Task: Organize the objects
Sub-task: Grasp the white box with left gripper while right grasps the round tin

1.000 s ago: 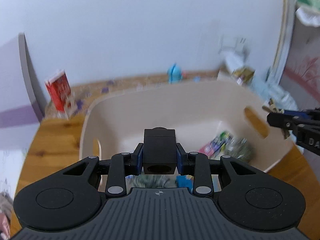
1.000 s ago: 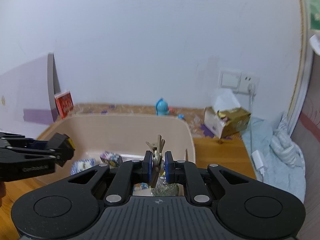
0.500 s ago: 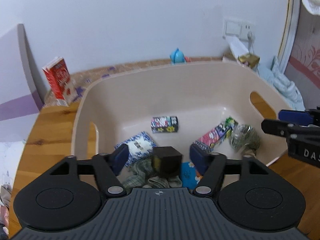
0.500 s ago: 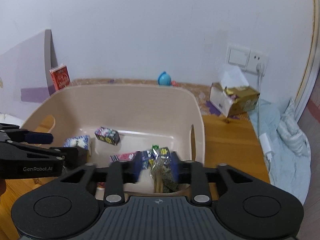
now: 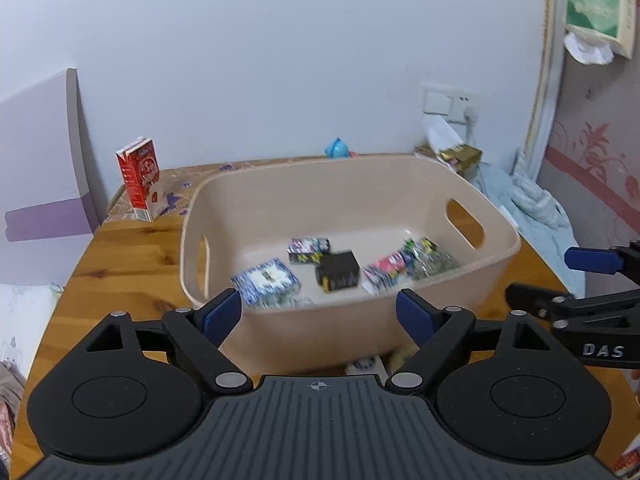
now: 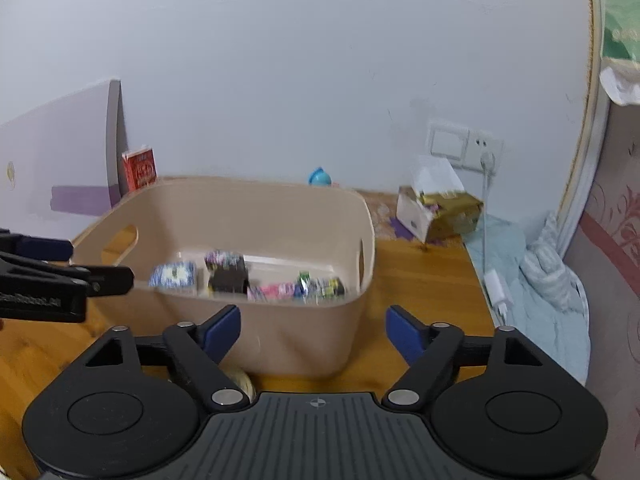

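Note:
A beige plastic bin (image 5: 400, 176) stands on the wooden table and also shows in the right wrist view (image 6: 280, 332). Inside lie a black cube (image 5: 338, 271), a blue-white packet (image 5: 266, 280), a small dark patterned box (image 5: 308, 250), a pink packet (image 5: 386, 270) and a shiny green packet (image 5: 430, 262). My left gripper (image 5: 318, 316) is open and empty, pulled back in front of the bin. My right gripper (image 6: 312, 330) is open and empty, in front of the bin's right end. The keys are not visible.
A red carton (image 5: 139, 178) stands at the back left by a white-purple panel (image 5: 40, 184). A blue toy (image 5: 337, 148) sits behind the bin. A tissue box (image 6: 436, 208) and light blue cloth (image 6: 532, 280) lie right. Small items (image 5: 372, 364) lie before the bin.
Both grippers opened wide and pulled back from the bin. The black cube dropped from the left gripper into the bin; the keys left the right gripper.

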The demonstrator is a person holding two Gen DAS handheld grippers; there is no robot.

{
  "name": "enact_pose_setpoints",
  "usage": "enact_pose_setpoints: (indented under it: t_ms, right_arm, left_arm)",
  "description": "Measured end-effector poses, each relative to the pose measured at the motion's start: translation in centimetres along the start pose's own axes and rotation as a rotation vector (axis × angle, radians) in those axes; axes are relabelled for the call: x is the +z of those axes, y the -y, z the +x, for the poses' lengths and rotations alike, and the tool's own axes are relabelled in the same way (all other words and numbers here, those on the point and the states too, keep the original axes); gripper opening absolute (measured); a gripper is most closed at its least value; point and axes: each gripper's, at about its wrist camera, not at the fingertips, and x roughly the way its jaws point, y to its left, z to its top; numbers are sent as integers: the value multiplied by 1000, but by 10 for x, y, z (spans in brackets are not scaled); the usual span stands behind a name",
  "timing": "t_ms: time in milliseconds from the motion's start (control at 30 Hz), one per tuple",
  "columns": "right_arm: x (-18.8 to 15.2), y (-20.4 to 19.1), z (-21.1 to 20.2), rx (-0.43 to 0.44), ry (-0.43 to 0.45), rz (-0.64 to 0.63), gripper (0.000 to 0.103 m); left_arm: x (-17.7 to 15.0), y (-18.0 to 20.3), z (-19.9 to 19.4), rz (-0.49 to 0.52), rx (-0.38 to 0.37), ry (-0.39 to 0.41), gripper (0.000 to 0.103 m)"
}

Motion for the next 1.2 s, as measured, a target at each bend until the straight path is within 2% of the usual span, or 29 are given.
enact_pose_setpoints:
  t_ms: [200, 400, 633, 800, 933, 1200]
  right_arm:
    - [-34, 6, 9, -12, -85, 10, 91]
    - [-63, 5, 26, -34, -156, -3, 94]
    - [-76, 0, 45, -24, -207, -22, 96]
    - [-80, -7, 55, 3, -229, -36, 98]
    - [-81, -13, 62, 24, -240, -48, 99]
    - [-81, -30, 79, 69, -248, -66, 102]
  left_arm:
    - [-31, 17, 13, 30, -17, -60, 86]
    - [-64, 22, 46, 11, -38, -146, 86]
    - [-84, 20, 74, -5, -67, -220, 86]
    - [-86, 21, 81, 21, -24, -200, 86]
    - [-84, 11, 85, -12, 5, -199, 86]
    - [-82, -1, 87, -4, -3, -178, 86]
